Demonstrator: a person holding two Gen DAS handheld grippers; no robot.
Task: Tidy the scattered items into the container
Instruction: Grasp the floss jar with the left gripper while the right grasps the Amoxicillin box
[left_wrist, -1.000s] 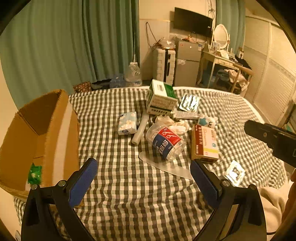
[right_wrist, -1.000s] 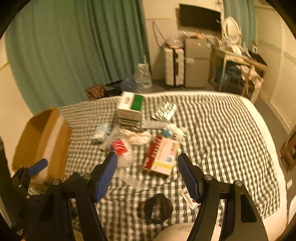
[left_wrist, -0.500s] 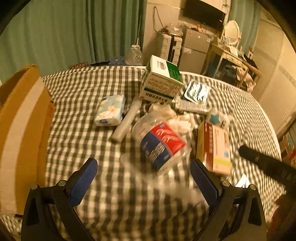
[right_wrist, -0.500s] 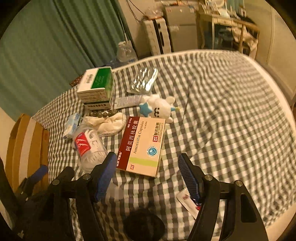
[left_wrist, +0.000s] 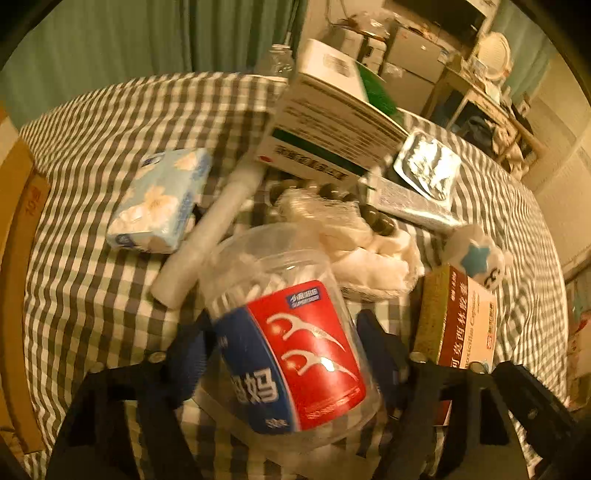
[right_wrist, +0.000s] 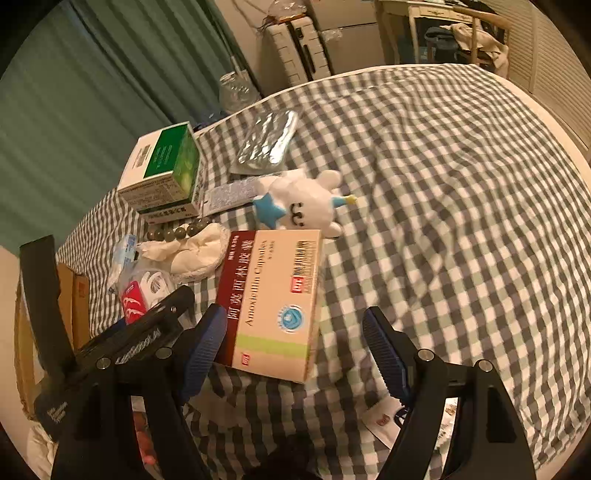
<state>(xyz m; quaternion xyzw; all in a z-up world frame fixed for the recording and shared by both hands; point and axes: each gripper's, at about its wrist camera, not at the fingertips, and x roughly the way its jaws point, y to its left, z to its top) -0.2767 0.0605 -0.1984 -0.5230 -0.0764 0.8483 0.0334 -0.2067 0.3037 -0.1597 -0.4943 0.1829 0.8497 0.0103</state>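
Note:
A clear floss-pick jar (left_wrist: 291, 332) with a red and blue label lies on the checked cloth (left_wrist: 110, 295). It sits between the fingers of my left gripper (left_wrist: 284, 328), whose jaws are closing, and both pads reach its sides. In the right wrist view my right gripper (right_wrist: 293, 317) hangs low over a red and beige medicine box (right_wrist: 273, 295). Its jaws are opening. The box lies between the fingers, close to the left pad (right_wrist: 205, 347), and is not clamped. The cardboard container (left_wrist: 14, 221) stands at the left edge.
Around the jar lie a tissue pack (left_wrist: 162, 199), a white roll (left_wrist: 210, 229), a green and white box (left_wrist: 332, 122), a blister pack (left_wrist: 428, 166), a white cloth with beads (left_wrist: 369, 251) and a plush toy (right_wrist: 306, 203). A small sachet (right_wrist: 384, 421) lies near the right finger.
Both grippers came down toward the cloth. The left one moved over the jar and its jaws narrowed around it. The right one closed in on the medicine box with slightly wider jaws.

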